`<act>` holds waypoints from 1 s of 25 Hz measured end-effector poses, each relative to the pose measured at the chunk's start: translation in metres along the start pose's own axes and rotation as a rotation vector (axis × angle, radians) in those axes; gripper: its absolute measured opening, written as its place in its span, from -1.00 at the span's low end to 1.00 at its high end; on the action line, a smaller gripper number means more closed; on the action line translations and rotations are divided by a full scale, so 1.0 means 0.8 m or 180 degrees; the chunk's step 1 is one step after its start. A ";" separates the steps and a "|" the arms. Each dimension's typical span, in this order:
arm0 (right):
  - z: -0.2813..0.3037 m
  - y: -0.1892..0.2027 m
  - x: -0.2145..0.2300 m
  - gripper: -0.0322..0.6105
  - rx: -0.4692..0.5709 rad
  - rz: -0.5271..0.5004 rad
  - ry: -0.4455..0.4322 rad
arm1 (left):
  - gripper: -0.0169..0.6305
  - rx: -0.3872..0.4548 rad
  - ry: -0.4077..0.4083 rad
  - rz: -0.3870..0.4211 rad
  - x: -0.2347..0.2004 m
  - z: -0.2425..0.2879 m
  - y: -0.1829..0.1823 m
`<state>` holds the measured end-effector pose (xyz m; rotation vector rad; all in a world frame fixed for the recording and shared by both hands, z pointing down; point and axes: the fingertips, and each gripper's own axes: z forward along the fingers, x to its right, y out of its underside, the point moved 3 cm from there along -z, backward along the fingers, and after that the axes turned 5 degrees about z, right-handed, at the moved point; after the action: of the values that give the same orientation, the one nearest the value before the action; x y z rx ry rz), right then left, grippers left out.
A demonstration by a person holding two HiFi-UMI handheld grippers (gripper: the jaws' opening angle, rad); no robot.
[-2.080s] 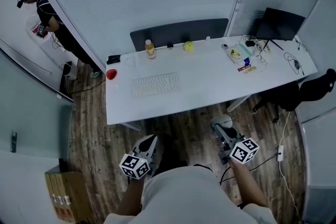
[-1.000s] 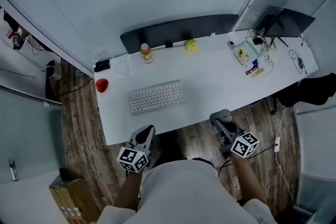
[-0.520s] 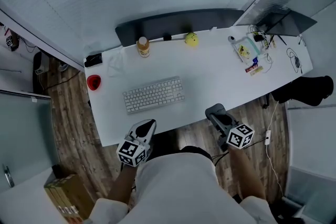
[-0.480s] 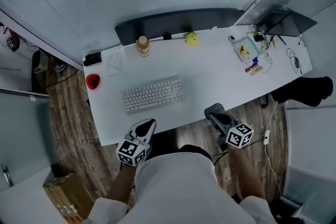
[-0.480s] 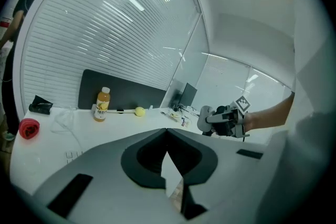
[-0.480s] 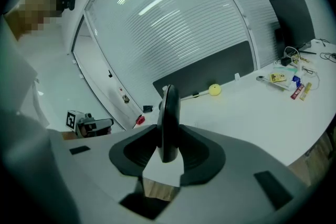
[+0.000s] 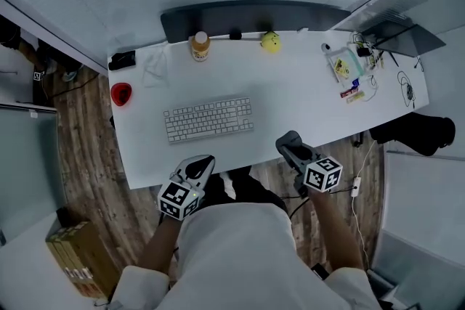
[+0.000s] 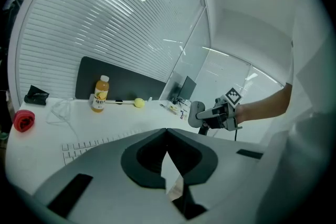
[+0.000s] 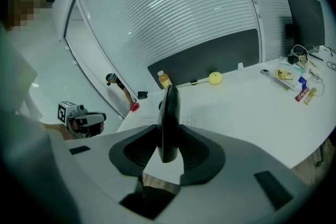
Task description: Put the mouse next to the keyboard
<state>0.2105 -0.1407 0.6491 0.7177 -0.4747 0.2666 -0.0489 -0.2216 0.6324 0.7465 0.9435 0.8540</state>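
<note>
A white keyboard (image 7: 208, 119) lies on the white desk (image 7: 305, 105), left of middle. My right gripper (image 7: 290, 149) is shut on a grey mouse (image 7: 288, 142), held just over the desk's front edge, right of the keyboard. In the right gripper view the mouse (image 9: 169, 120) stands edge-on between the jaws. My left gripper (image 7: 199, 165) is at the desk's front edge below the keyboard; its jaws meet at the tips with nothing between them (image 8: 167, 134). The left gripper view also shows the right gripper (image 8: 212, 114) with the mouse (image 8: 196, 113).
Along the desk's back stand an orange bottle (image 7: 199, 46) and a yellow ball (image 7: 270, 41) before a dark panel (image 7: 254, 13). A red object (image 7: 120, 93) sits at the left end. Small clutter (image 7: 347, 69) and cables lie at the right end. A cardboard box (image 7: 73, 261) is on the floor.
The desk has drawn nearer in the head view. Both grippers now reach its front edge. The right gripper still holds the mouse.
</note>
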 end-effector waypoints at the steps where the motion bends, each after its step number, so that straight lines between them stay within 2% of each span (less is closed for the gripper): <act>1: 0.004 0.000 0.002 -0.46 -0.0029 -0.0003 0.0002 | -0.89 -0.0004 -0.0010 0.0012 0.000 0.000 0.001; 13: 0.062 -0.015 0.045 -0.46 -0.0710 -0.0203 -0.0174 | -0.89 0.0063 -0.0448 -0.0165 -0.007 0.024 -0.009; 21: 0.121 0.000 0.082 -0.46 -0.1304 -0.0347 -0.0374 | -0.89 0.0053 -0.0839 -0.0466 0.001 0.053 -0.008; 25: 0.155 0.006 0.100 -0.46 -0.1489 -0.0304 -0.0439 | -0.89 0.0006 -0.0959 -0.0547 0.009 0.061 -0.010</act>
<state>0.2371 -0.2161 0.7732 0.3005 -0.6059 0.0112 -0.0002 -0.2270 0.6426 0.7595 0.7270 0.5710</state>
